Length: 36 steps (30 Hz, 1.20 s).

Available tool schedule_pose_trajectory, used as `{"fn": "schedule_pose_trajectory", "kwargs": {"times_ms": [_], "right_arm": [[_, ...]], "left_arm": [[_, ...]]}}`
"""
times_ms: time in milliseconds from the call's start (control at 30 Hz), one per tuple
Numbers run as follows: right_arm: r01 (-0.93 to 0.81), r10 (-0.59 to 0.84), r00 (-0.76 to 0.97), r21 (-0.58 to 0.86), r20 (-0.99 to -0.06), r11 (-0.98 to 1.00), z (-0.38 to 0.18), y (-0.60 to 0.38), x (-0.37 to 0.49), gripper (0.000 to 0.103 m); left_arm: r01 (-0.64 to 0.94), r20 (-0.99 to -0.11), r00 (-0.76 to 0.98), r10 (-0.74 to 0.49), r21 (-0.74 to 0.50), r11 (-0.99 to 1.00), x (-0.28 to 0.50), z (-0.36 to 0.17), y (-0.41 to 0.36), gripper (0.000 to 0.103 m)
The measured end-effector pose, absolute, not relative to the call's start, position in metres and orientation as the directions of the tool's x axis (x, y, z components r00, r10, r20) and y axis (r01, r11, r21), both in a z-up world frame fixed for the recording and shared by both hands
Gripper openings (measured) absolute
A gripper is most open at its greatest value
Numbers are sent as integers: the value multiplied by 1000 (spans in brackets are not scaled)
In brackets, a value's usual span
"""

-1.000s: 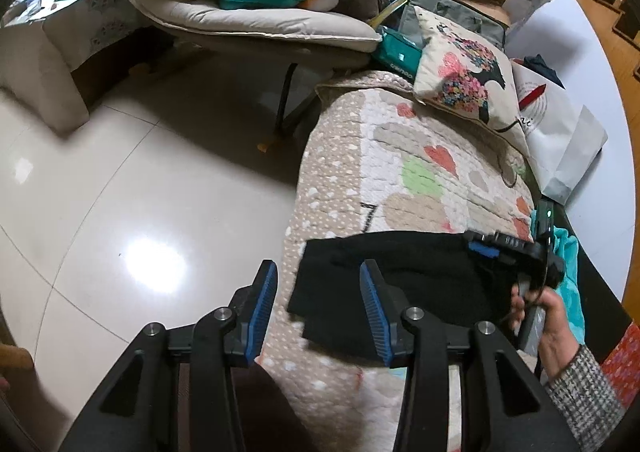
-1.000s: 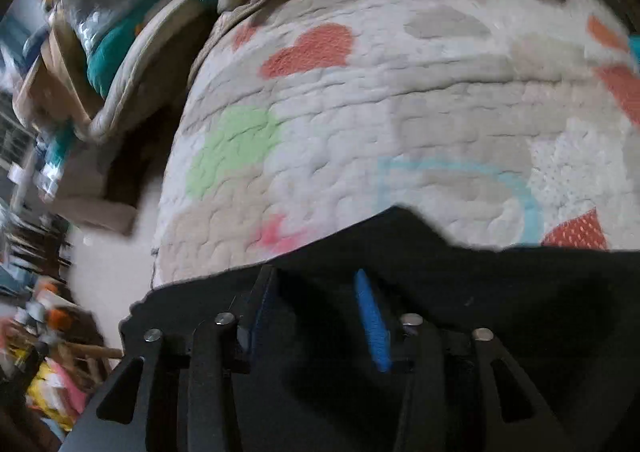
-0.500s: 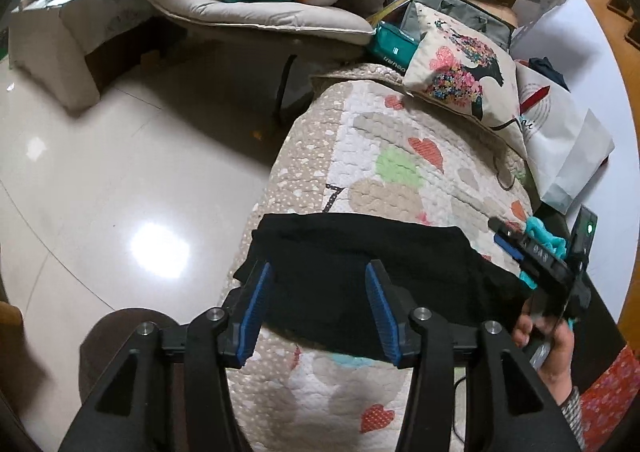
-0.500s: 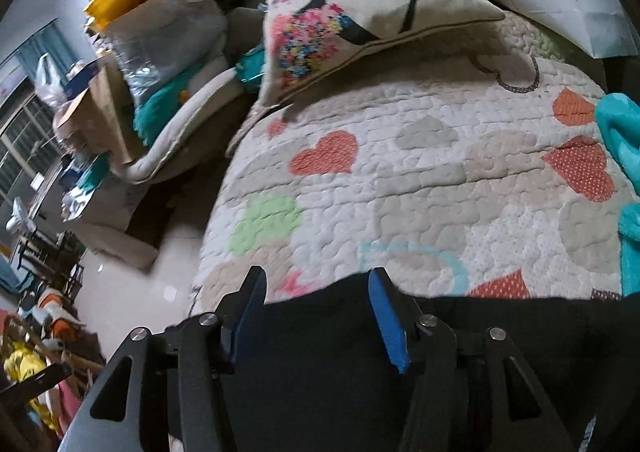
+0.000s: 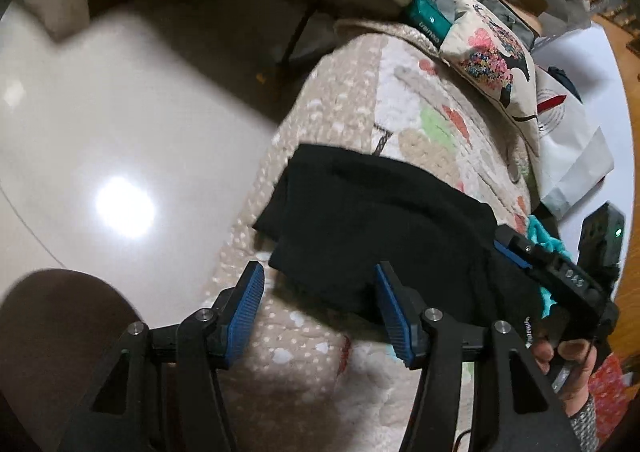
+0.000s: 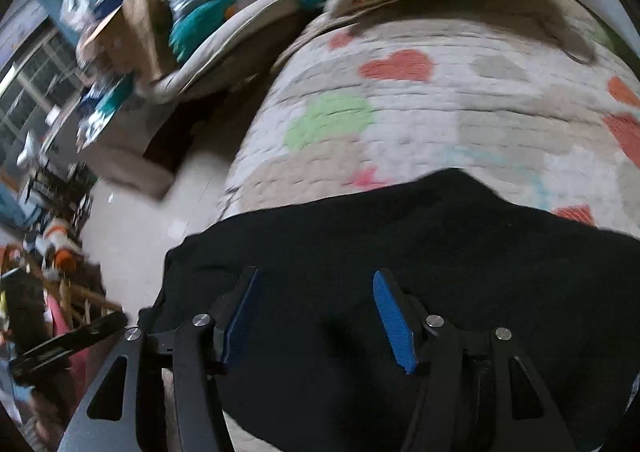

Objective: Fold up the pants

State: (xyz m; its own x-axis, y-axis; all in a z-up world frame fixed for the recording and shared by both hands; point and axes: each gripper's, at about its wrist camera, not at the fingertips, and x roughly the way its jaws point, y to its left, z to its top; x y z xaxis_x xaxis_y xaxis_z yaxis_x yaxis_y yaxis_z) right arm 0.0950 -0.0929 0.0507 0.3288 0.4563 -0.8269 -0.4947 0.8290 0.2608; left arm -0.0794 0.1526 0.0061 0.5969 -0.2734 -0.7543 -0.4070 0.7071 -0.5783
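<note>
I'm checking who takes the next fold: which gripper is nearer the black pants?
Right. The right gripper sits over the black pants; the left gripper hangs open just off their near edge.

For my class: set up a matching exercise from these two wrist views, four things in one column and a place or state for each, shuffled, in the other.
Things:
1. black fabric pants
2. left gripper
3. floral-print cushion
4. teal rectangular box

Places or states:
A. wedged beside the cushion
B. open, empty
C. spread across the quilt
D. at the quilt's far end

Pairs: 1-C, 2-B, 3-D, 4-A
</note>
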Motion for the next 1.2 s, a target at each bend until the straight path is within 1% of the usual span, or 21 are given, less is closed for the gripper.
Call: {"fn": "schedule_pose_trajectory", "kwargs": {"times_ms": [100, 233, 300, 367, 500, 600, 700, 767, 800, 833, 867, 900, 933, 967, 1000, 1100, 1200], "right_arm": [[-583, 451, 274, 226, -850, 781, 53, -53, 93, 63], [-702, 425, 177, 189, -888, 687, 46, 13, 92, 63], [-762, 385, 137, 151, -913, 629, 37, 50, 89, 67], [-817, 324, 128, 85, -937, 571, 24, 84, 86, 68], [-876, 223, 131, -7, -966, 482, -2, 131, 82, 68], [-903, 150, 142, -65, -978, 426, -22, 156, 82, 68], [-916, 80, 162, -119, -984, 384, -42, 174, 83, 68], [-919, 59, 166, -133, -984, 371, -51, 181, 80, 68], [-920, 53, 175, -144, -983, 366, -53, 184, 78, 68], [-917, 40, 195, -168, -980, 361, -55, 185, 76, 58], [-916, 29, 203, -180, -979, 359, -57, 185, 75, 37], [-912, 25, 209, -185, -978, 367, -56, 186, 72, 32], [-907, 38, 210, -180, -977, 381, -52, 185, 72, 29], [-903, 51, 209, -173, -977, 392, -47, 186, 72, 21], [-899, 74, 208, -160, -975, 407, -40, 185, 72, 12], [-886, 133, 215, -136, -967, 443, -20, 177, 70, 12], [-872, 195, 228, -111, -954, 477, 0, 167, 66, 11]], "left_arm": [[-397, -742, 594, -313, -608, 687, -67, -13, 153, 56], [-398, -700, 603, -383, -680, 616, -53, -37, 160, 56], [-402, -675, 616, -407, -713, 575, -51, -43, 166, 58], [-401, -640, 639, -427, -750, 525, -50, -49, 172, 59], [-392, -593, 668, -450, -794, 465, -48, -55, 179, 64], [-376, -594, 670, -446, -789, 486, -45, -53, 175, 66], [-354, -613, 659, -435, -764, 539, -42, -50, 170, 67], [-343, -627, 649, -431, -747, 570, -41, -48, 167, 65], [-337, -634, 641, -433, -739, 584, -41, -47, 166, 55], [-337, -640, 637, -430, -733, 592, -41, -47, 166, 46], [-335, -638, 636, -434, -735, 590, -41, -47, 167, 43], [-330, -633, 636, -441, -740, 586, -41, -46, 168, 37], [-325, -630, 636, -445, -742, 587, -42, -45, 168, 29], [-309, -619, 638, -458, -751, 583, -42, -43, 168, 24], [-298, -617, 636, -464, -751, 589, -43, -40, 167, 22], [-260, -616, 647, -449, -732, 630, -49, -22, 164, 21], [-238, -594, 660, -460, -746, 622, -54, -5, 162, 21]]}}
